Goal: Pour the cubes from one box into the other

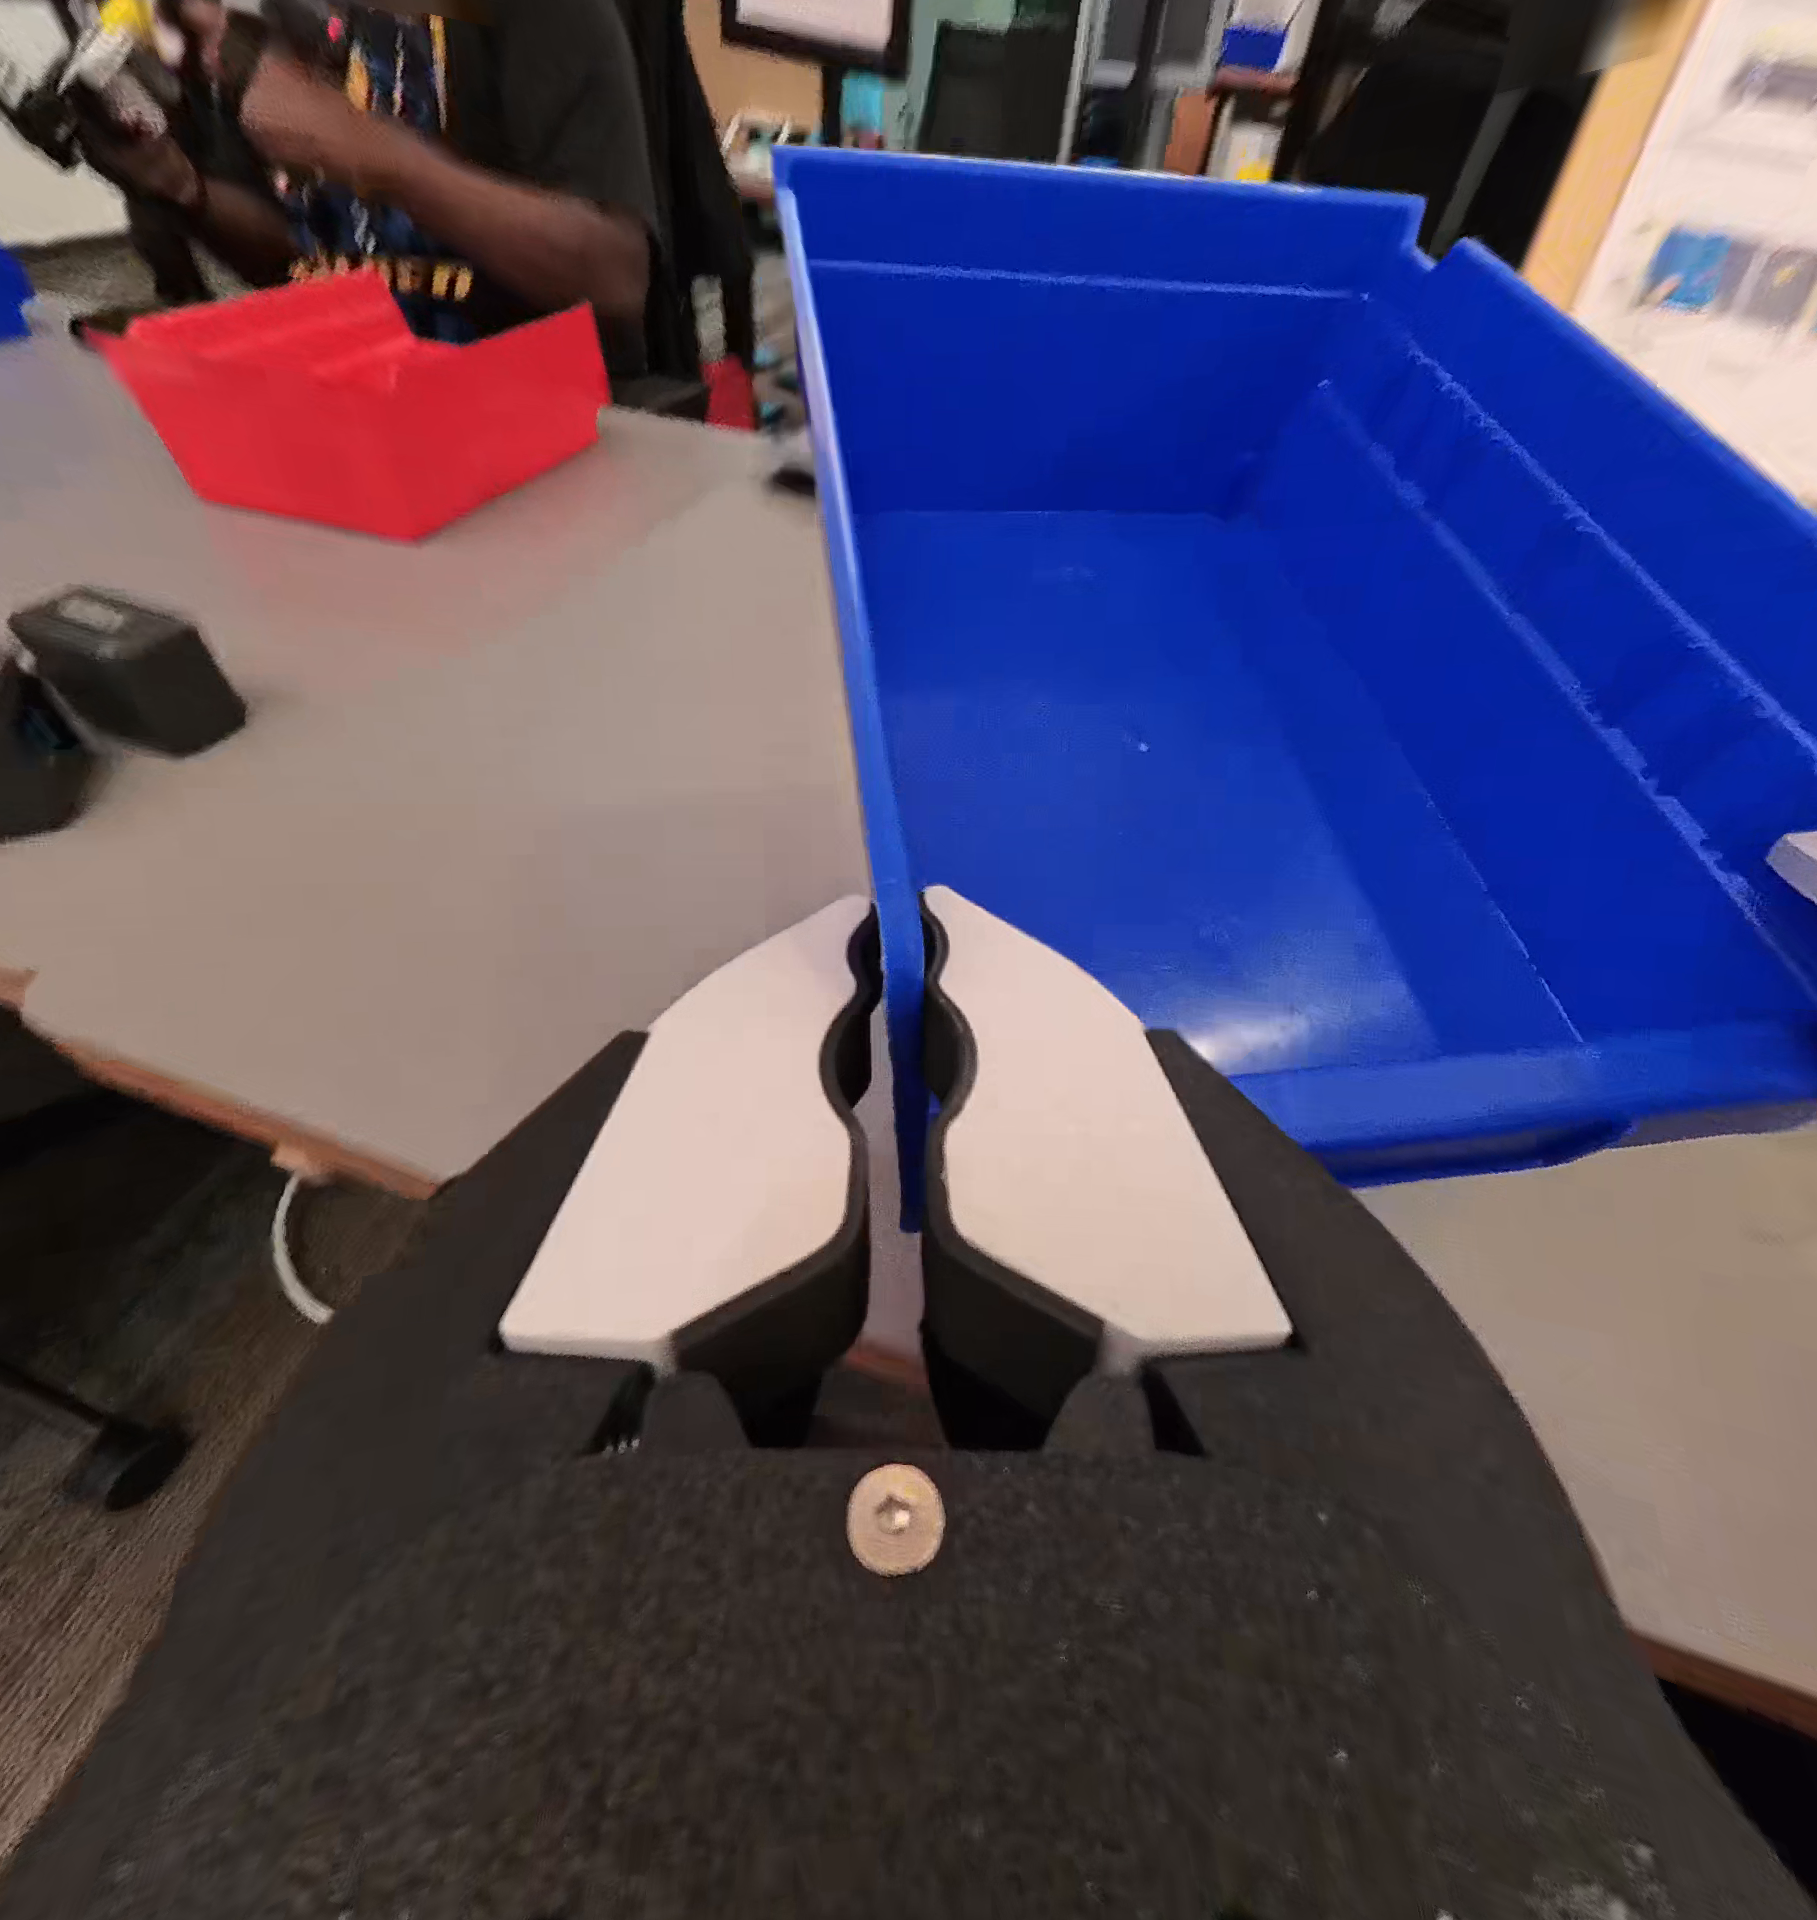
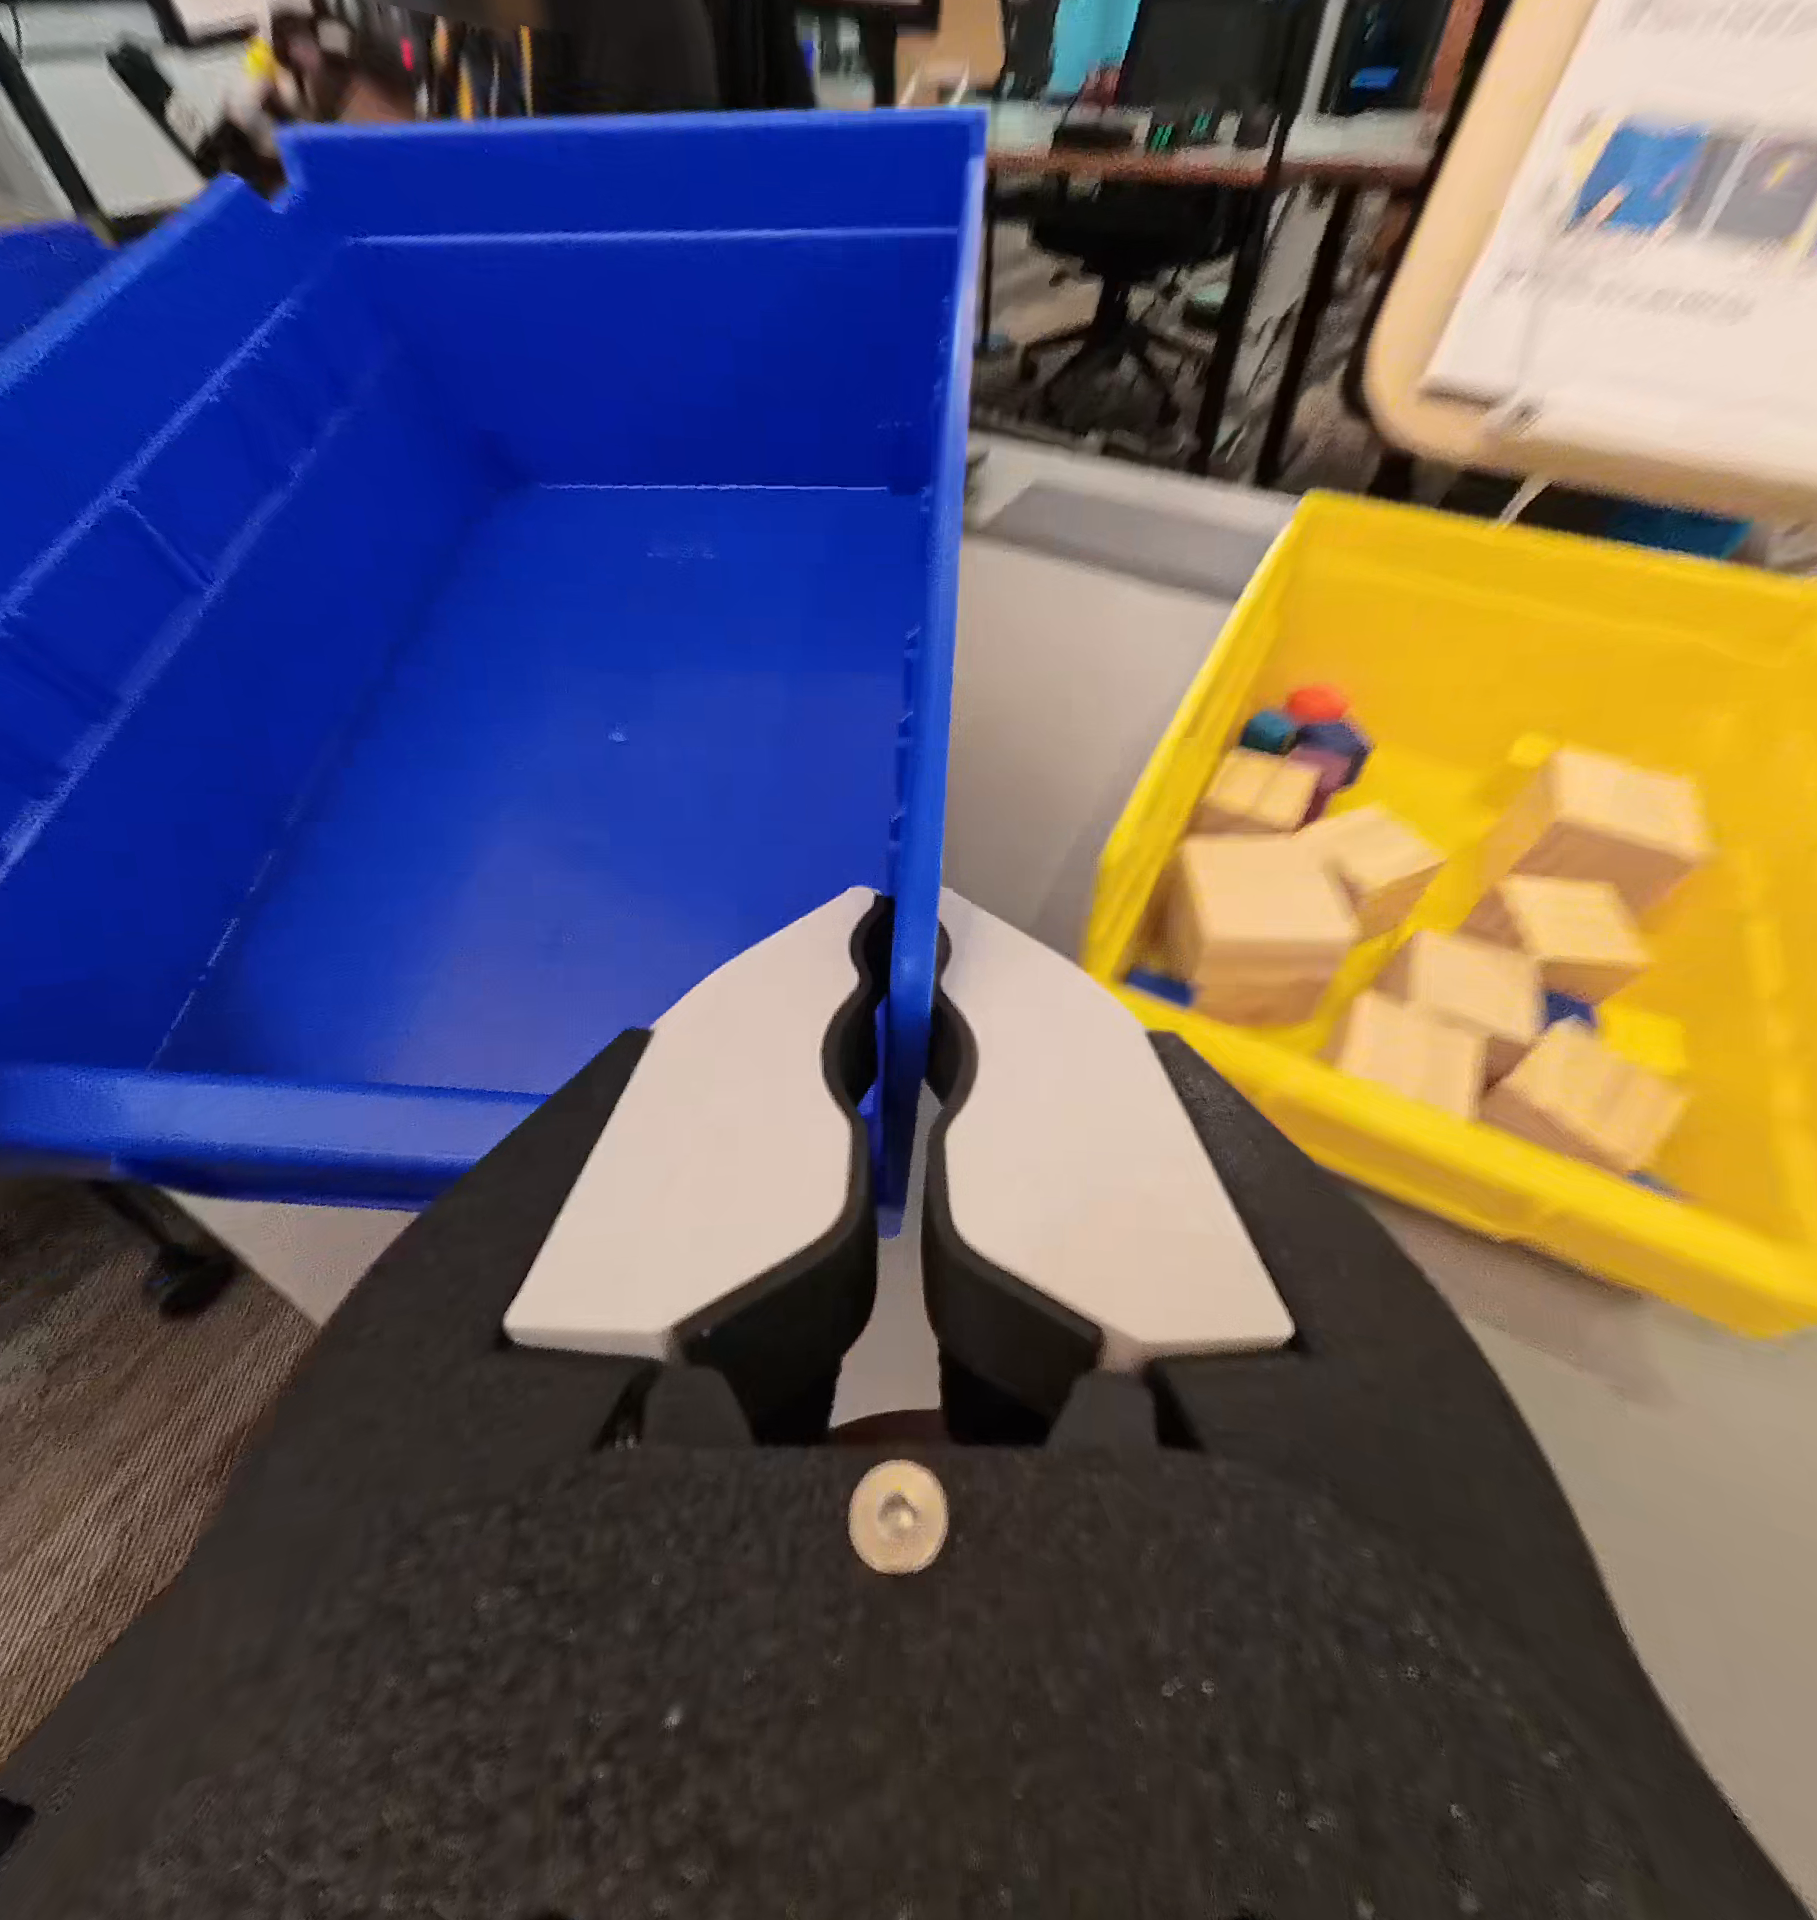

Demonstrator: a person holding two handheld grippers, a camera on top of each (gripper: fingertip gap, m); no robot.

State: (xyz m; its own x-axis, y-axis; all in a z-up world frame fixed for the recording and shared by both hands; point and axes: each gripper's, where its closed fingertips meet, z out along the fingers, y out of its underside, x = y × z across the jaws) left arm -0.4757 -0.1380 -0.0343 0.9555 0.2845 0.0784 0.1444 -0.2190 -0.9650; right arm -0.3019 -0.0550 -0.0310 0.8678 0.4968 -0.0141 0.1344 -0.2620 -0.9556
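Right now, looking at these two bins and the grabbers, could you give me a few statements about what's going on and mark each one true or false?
1. The blue bin is empty. True.
2. The left hand-held gripper is open and clear of the bin. False: it is shut on the blue bin's left wall.
3. The right hand-held gripper clamps the blue bin's right wall. True.
4. The cubes lie in the red bin. False: they lie in the yellow bin; what the red bin holds cannot be seen.
5. All the cubes are plain wood. False: most are, but a few coloured ones sit among them.
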